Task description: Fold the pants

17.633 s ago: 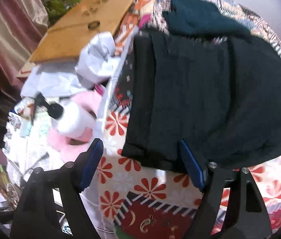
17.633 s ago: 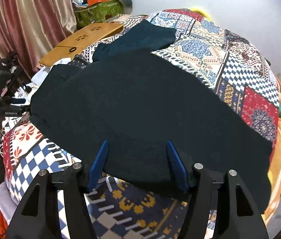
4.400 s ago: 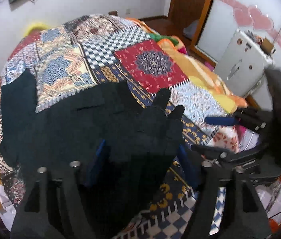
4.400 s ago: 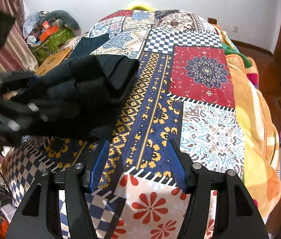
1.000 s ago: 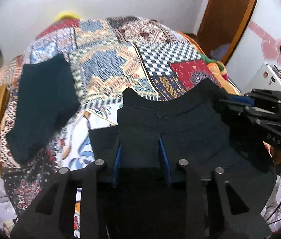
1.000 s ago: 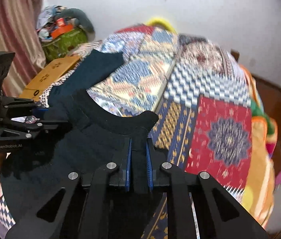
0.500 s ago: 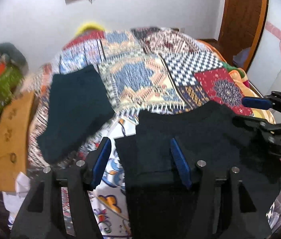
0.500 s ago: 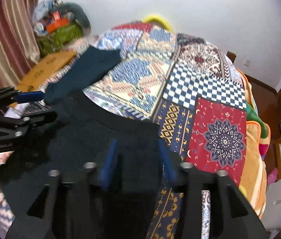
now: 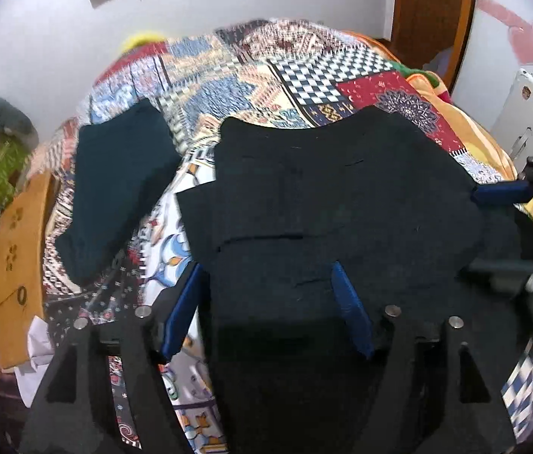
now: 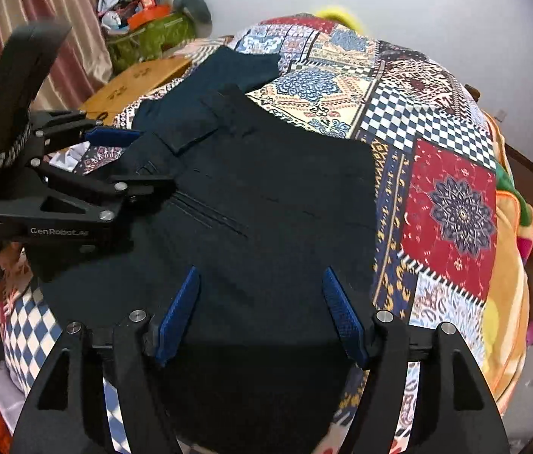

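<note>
The black pants (image 9: 342,196) lie folded in layers on the patchwork bedspread (image 9: 304,72). They also show in the right wrist view (image 10: 259,204). My left gripper (image 9: 266,283) is open just above their near edge and holds nothing. My right gripper (image 10: 259,287) is open over the near edge too, empty. In the right wrist view the left gripper (image 10: 130,159) sits at the pants' left side, jaws apart. In the left wrist view the right gripper's blue pad (image 9: 501,193) shows at the right edge.
A folded dark teal garment (image 9: 115,185) lies left of the pants, also in the right wrist view (image 10: 236,68). A wooden lap desk (image 9: 13,249) and clutter stand off the bed's left side. A white appliance (image 9: 531,121) stands at right.
Both grippers were shut on the pants a second ago and have opened and let go. The folded pants now rest on the bed, and both grippers have drawn back a little.
</note>
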The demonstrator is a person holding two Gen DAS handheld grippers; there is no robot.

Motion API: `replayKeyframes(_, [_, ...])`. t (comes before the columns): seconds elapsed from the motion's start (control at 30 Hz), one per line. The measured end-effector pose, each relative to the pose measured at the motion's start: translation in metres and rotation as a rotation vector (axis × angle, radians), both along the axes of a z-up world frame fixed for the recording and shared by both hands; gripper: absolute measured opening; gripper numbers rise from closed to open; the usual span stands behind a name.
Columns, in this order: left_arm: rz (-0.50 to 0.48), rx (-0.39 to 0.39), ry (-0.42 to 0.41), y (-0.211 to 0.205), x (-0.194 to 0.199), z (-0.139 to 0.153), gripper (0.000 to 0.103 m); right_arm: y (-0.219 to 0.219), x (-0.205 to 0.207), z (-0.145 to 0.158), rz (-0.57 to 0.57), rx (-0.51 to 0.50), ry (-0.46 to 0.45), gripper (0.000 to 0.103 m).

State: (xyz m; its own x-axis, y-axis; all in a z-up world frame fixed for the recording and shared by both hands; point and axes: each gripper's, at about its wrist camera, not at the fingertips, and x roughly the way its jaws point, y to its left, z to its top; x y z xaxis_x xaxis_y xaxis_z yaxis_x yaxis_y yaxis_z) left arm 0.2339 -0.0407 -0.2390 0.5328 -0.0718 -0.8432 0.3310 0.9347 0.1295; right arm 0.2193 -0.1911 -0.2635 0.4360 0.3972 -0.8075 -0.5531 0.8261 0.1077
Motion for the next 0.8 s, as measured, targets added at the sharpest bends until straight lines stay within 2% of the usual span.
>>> replayKeyframes(0.07, [-0.003,0.005,0.019,0.005,-0.006,0.003,0.077,-0.01,-0.001,0.005,-0.027,0.017,0.005,0.064])
replayKeyframes(0.17, [-0.01,0.002,0.009,0.014,-0.016,0.01,0.077,-0.022,-0.004,0.011,-0.062,-0.007,-0.023,0.064])
replayKeyframes(0.37, [-0.018,0.012,-0.009,0.028,-0.026,0.022,0.078,-0.052,-0.008,0.009,-0.125,0.02,-0.017,0.066])
replayKeyframes(0.5, [0.042,-0.068,0.012,0.05,-0.019,0.035,0.078,-0.072,-0.006,0.015,-0.163,0.067,0.008,0.066])
replayKeyframes(0.57, [0.061,-0.089,0.016,0.056,-0.012,0.039,0.078,-0.074,-0.004,0.02,-0.176,0.059,0.003,0.066])
replayKeyframes(0.67, [0.07,-0.125,0.068,0.053,0.003,0.033,0.078,-0.071,0.004,0.022,-0.178,0.075,-0.008,0.066])
replayKeyframes(0.8, [0.065,-0.173,0.168,0.044,0.018,0.008,0.08,-0.067,0.023,0.005,-0.169,0.164,0.072,0.066])
